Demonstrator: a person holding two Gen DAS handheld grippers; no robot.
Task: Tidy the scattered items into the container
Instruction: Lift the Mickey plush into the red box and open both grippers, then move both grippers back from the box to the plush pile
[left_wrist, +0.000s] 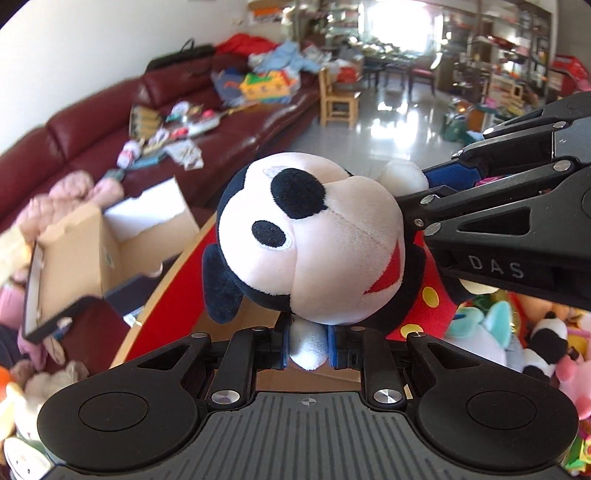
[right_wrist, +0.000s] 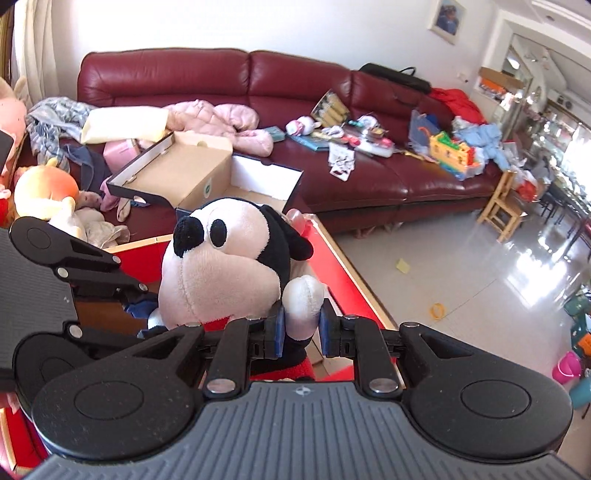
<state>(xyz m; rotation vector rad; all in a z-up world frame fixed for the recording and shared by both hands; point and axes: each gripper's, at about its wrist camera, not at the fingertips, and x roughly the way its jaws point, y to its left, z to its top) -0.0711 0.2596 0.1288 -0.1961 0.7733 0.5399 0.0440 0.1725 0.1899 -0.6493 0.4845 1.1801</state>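
Left wrist view: my left gripper (left_wrist: 308, 345) pinches one white paw of the mouse plush (left_wrist: 306, 236), which fills mid-frame over the red container (left_wrist: 177, 291); more plush toys (left_wrist: 517, 332) lie heaped at lower right. My right gripper (left_wrist: 448, 175) enters from the right.

Right wrist view: it clamps the other white paw at lower centre. I judge the two grips could pull against each other and let a soft paw slip. A cluttered maroon sofa (right_wrist: 369, 96) spans the top, a glossy tile floor (right_wrist: 461, 266) the right.
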